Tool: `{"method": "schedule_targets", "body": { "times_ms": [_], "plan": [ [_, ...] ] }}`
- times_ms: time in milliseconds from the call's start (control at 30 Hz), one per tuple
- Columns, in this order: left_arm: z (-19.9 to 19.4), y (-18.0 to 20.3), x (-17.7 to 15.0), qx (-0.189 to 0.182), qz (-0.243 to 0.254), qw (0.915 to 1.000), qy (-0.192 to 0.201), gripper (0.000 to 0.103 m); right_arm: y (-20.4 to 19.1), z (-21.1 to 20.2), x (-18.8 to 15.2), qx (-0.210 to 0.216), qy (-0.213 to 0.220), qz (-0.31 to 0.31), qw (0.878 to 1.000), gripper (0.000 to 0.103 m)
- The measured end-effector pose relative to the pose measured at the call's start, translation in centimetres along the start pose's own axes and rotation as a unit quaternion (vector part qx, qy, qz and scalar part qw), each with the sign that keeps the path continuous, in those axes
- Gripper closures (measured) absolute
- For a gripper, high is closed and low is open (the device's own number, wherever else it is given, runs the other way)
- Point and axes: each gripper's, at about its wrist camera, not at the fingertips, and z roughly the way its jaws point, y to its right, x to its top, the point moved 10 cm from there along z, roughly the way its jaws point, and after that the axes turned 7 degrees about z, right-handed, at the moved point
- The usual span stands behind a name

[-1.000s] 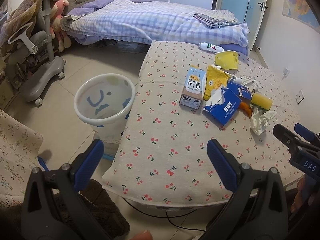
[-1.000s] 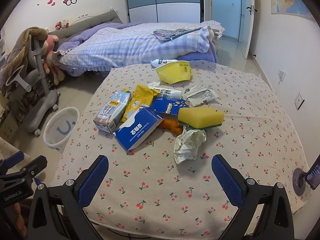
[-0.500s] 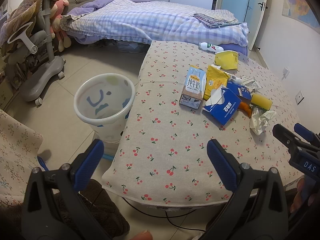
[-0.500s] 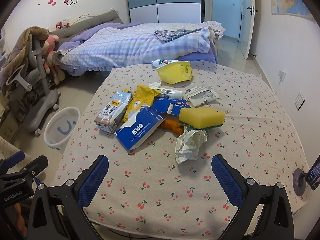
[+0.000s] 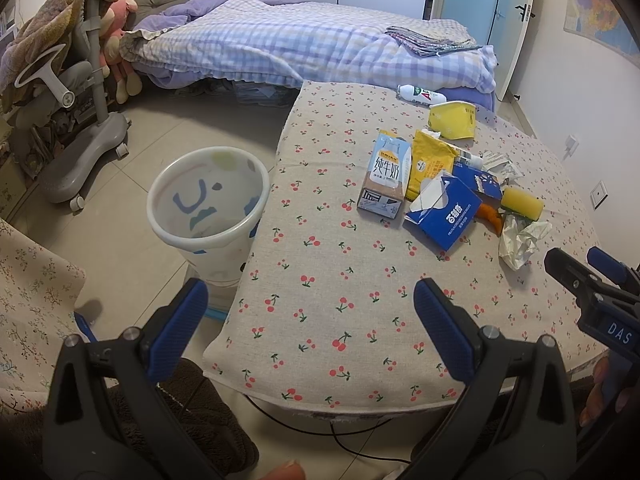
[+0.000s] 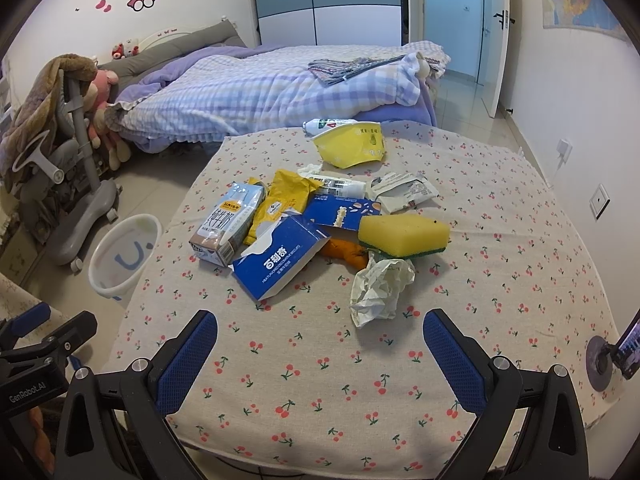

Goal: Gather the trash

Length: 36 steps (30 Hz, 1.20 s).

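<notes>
A heap of trash lies on the cherry-print table [image 6: 500,280]: a milk carton [image 6: 228,224], a torn blue box [image 6: 280,260], a yellow sponge [image 6: 404,234], crumpled paper [image 6: 378,290], a yellow wrapper [image 6: 286,196] and a yellow paper cup [image 6: 352,142]. The carton [image 5: 386,176], blue box [image 5: 444,212] and crumpled paper [image 5: 520,240] also show in the left wrist view. A white bin [image 5: 208,204] stands on the floor left of the table. My left gripper [image 5: 310,314] hangs open over the table's near left corner. My right gripper [image 6: 320,346] is open, short of the crumpled paper.
A bed [image 6: 280,88] with checked bedding fills the far side. A grey chair base [image 5: 80,148] with a blanket stands at the left. A plastic bottle [image 5: 420,94] lies at the table's far edge. A phone on a mount [image 6: 616,356] sits at the right edge.
Both views have shifted only slightly; the right gripper has crept a little toward the trash heap. Both grippers stay open and nothing on the table has moved.
</notes>
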Motion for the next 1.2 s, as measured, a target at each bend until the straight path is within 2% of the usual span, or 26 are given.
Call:
{"method": "schedule_targets", "body": {
  "times_ms": [800, 1000, 1100, 1200],
  "plan": [
    [0.0, -0.2, -0.2, 0.0, 0.0, 1.0, -0.001, 0.001, 0.1, 0.0, 0.0, 0.0, 0.0, 0.001, 1.0, 0.0],
    [0.1, 0.3, -0.2, -0.009, 0.002, 0.9999, -0.012, 0.001, 0.2, -0.4, 0.4, 0.009, -0.001, 0.005, 1.0, 0.0],
    [-0.1, 0.9, 0.4, -0.037, -0.002, 0.9992, -0.015, 0.001, 0.6, -0.8, 1.4, 0.009, 0.001, 0.01, 1.0, 0.0],
    [0.0, 1.0, 1.6, -0.064, -0.002, 0.9978, -0.015, 0.001, 0.8, -0.5, 2.3, 0.008, -0.019, 0.008, 1.0, 0.0]
  ]
}}
